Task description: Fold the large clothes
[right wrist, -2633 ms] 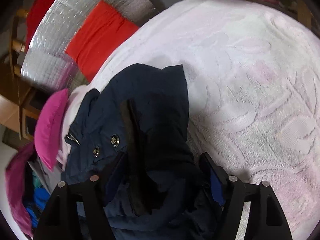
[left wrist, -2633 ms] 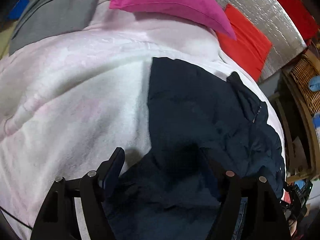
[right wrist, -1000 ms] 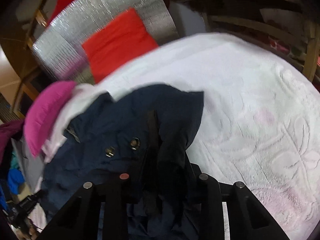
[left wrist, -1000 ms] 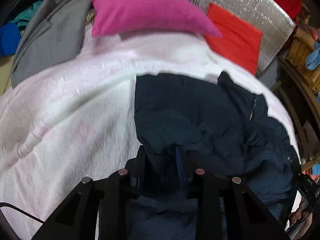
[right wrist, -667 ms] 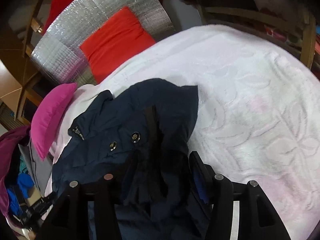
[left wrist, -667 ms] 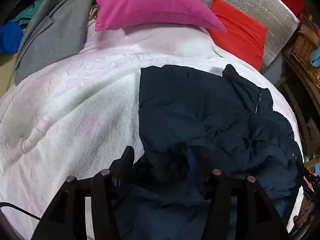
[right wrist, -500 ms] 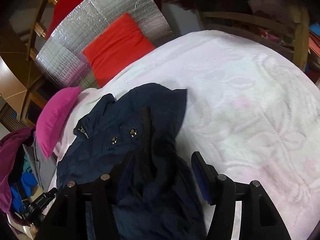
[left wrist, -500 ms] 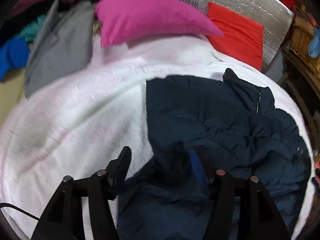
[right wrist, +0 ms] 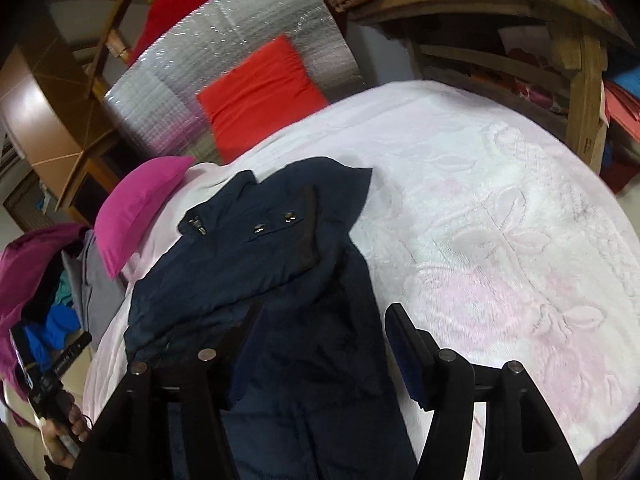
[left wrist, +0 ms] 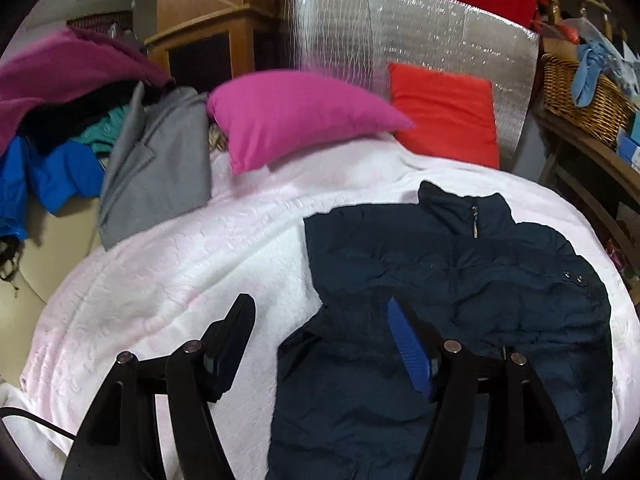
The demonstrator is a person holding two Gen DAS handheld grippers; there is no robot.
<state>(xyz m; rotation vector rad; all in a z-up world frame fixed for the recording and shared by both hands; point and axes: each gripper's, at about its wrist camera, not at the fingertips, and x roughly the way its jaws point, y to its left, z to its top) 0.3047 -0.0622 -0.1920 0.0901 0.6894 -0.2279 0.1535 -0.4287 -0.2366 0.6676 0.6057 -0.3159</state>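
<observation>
A dark navy padded jacket (left wrist: 460,280) lies spread on a white-pink blanket (left wrist: 180,280), collar toward the pillows; it also shows in the right wrist view (right wrist: 260,264), with two metal snaps. My left gripper (left wrist: 320,324) is open and empty, raised above the jacket's left edge. My right gripper (right wrist: 324,328) is open and empty, raised above the jacket's lower right part. Both grippers hang clear of the cloth.
A pink pillow (left wrist: 296,112) and a red pillow (left wrist: 444,116) lie at the bed's head against a silver foil panel (left wrist: 400,36). A grey garment (left wrist: 156,172) and piled clothes (left wrist: 52,152) lie at the left. A wicker basket (left wrist: 580,96) and wooden shelves (right wrist: 520,40) stand at the right.
Both grippers were shut on folds of the jacket, then opened and let go. Both have lifted up and back, and the jacket now lies flatter on the blanket.
</observation>
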